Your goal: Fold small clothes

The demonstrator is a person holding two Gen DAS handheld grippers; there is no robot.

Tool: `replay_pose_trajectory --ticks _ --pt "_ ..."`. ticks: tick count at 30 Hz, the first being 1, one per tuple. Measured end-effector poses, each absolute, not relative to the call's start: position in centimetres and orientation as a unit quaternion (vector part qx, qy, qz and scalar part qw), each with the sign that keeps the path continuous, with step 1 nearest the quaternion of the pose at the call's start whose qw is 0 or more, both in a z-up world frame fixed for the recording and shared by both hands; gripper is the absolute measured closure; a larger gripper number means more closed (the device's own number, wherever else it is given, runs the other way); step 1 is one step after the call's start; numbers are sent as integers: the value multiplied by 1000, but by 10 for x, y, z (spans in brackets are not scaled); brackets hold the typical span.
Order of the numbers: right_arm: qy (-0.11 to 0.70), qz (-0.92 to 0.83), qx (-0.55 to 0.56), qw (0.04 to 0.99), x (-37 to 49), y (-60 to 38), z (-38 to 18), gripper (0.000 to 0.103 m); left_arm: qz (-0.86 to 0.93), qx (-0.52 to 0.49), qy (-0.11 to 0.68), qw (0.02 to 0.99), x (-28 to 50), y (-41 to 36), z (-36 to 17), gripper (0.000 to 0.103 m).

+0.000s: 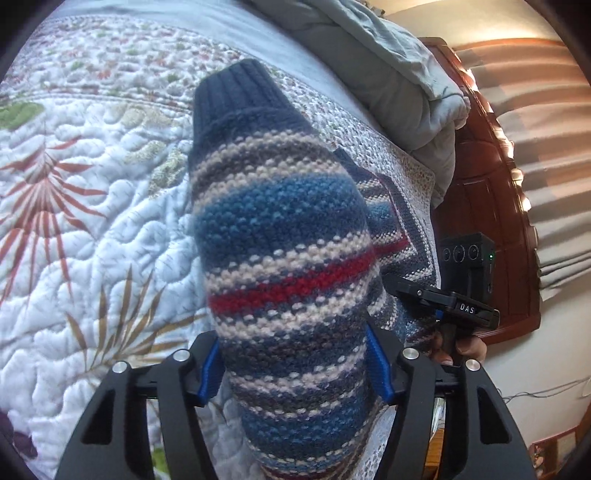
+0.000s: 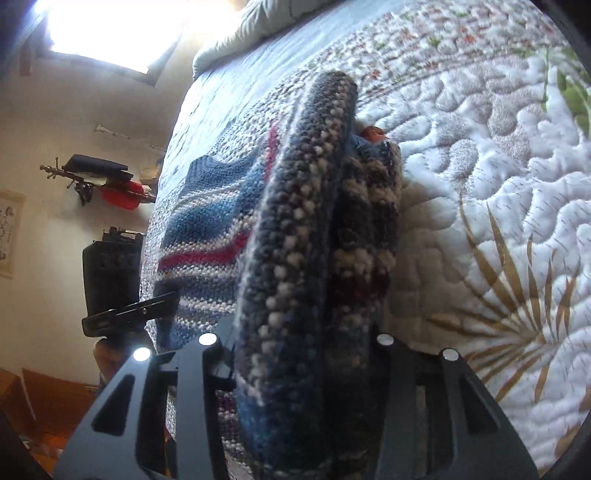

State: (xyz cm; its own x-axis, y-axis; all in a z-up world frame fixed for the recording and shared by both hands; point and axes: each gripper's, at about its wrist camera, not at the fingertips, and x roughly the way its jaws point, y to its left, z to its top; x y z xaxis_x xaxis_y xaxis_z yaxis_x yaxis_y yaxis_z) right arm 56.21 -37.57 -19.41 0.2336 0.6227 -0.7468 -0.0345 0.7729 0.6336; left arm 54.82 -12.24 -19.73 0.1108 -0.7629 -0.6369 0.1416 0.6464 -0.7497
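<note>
A striped knit sweater (image 1: pixel 280 229) in blue, cream, grey and red lies on the quilted bedspread (image 1: pixel 92 221). One sleeve with a navy cuff (image 1: pixel 236 92) rises off the bed, and my left gripper (image 1: pixel 295 365) is shut on it, a blue pad (image 1: pixel 208 369) pressing each side. My right gripper (image 2: pixel 303 354) is shut on a bunched fold of the same sweater (image 2: pixel 295 221), lifted on edge. The sweater's body (image 2: pixel 207 221) stays flat on the bed. Each gripper shows in the other's view: the right one (image 1: pixel 454 306) with a hand below it, the left one (image 2: pixel 125 314).
A rumpled grey duvet (image 1: pixel 388 74) lies at the far end of the bed. A carved wooden bed end (image 1: pixel 491 206) stands beyond it, beside striped curtains. A wall shelf with dark things (image 2: pixel 99 177) and a bright window (image 2: pixel 110 29) show past the bed's edge.
</note>
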Motion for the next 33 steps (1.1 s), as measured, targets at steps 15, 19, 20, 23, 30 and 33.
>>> replay_pose_trajectory --ticks 15,19,20,23,30,33 --pt "545 288 253 746 427 -210 -155 62 -314 -268 565 715 440 42 -149 40" --pt "544 304 245 743 389 -154 -165 62 -301 -267 560 724 407 104 -164 39" --pt "545 307 244 741 382 -142 -169 62 -298 -270 559 725 397 116 -167 39" --pt "552 315 234 736 367 -106 -186 62 -286 -273 557 730 373 149 -182 39" --pt "568 304 243 725 362 -69 -221 46 -283 -319 562 709 365 186 -231 33" --pt "579 292 234 725 372 -73 -212 23 -275 -327 557 713 363 189 -225 25"
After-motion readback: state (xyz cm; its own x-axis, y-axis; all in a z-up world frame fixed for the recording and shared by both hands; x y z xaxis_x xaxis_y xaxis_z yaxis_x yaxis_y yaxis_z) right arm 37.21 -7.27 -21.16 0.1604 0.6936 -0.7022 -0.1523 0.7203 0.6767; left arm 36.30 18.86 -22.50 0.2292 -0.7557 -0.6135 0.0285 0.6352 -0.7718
